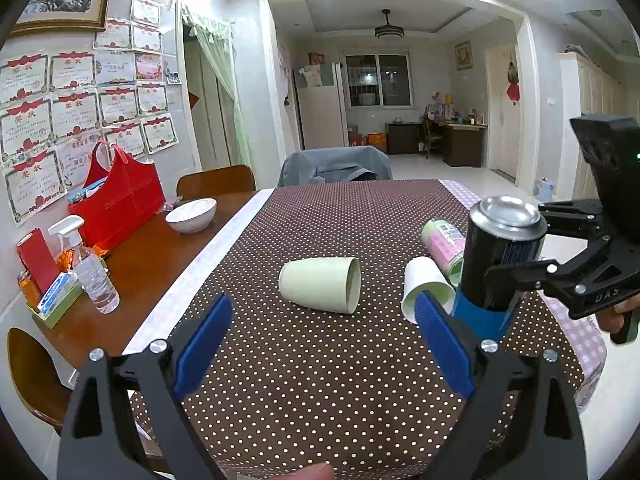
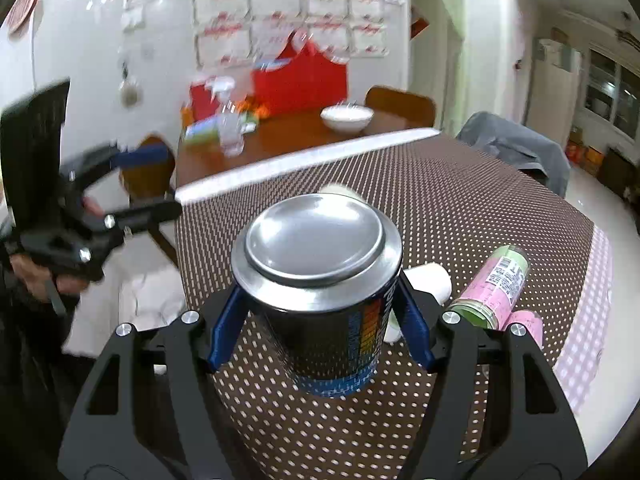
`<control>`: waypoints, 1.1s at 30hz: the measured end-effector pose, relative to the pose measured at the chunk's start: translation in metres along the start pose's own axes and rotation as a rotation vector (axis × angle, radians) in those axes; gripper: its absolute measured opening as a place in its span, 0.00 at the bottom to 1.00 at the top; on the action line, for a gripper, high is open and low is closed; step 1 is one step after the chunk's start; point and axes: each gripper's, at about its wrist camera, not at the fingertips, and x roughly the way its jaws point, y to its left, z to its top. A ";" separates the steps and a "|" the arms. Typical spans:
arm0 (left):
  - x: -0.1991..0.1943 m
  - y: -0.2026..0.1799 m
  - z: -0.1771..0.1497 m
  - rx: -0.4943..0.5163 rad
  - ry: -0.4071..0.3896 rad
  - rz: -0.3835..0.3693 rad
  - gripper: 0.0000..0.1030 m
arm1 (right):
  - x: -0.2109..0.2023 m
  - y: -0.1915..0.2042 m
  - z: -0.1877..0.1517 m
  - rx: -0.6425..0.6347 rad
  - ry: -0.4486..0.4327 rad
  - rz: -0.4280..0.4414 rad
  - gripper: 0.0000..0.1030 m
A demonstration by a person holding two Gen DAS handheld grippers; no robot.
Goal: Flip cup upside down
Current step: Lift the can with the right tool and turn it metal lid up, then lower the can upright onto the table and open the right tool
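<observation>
The black cup (image 2: pixel 320 292), metal base up, is clamped between the right gripper (image 2: pixel 320 320) fingers above the tablecloth's (image 1: pixel 320 380) right edge. The left gripper (image 1: pixel 320 344) is held spread, empty, well apart.

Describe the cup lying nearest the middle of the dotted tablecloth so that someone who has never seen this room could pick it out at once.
Start at the brown tablecloth with white dots. Near its middle lies the pale green cup, on its side, mouth toward the white cup. Unlike that white cup, also on its side, and the pink-labelled can behind, it lies apart and is plain green all over.
</observation>
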 end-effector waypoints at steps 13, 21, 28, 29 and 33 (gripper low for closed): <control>-0.001 0.009 -0.003 -0.035 0.007 0.018 0.88 | 0.008 -0.001 -0.021 0.170 -0.138 -0.087 0.65; 0.004 0.012 -0.006 -0.044 0.022 0.020 0.88 | 0.023 0.003 -0.032 0.173 -0.126 -0.128 0.65; 0.005 0.015 -0.006 -0.047 0.025 0.023 0.88 | 0.038 0.008 -0.043 0.168 -0.102 -0.134 0.65; 0.005 0.015 -0.006 -0.048 0.026 0.024 0.88 | 0.041 0.009 -0.044 0.166 -0.097 -0.136 0.65; 0.005 0.015 -0.007 -0.051 0.029 0.026 0.88 | 0.048 0.010 -0.051 0.166 -0.081 -0.142 0.65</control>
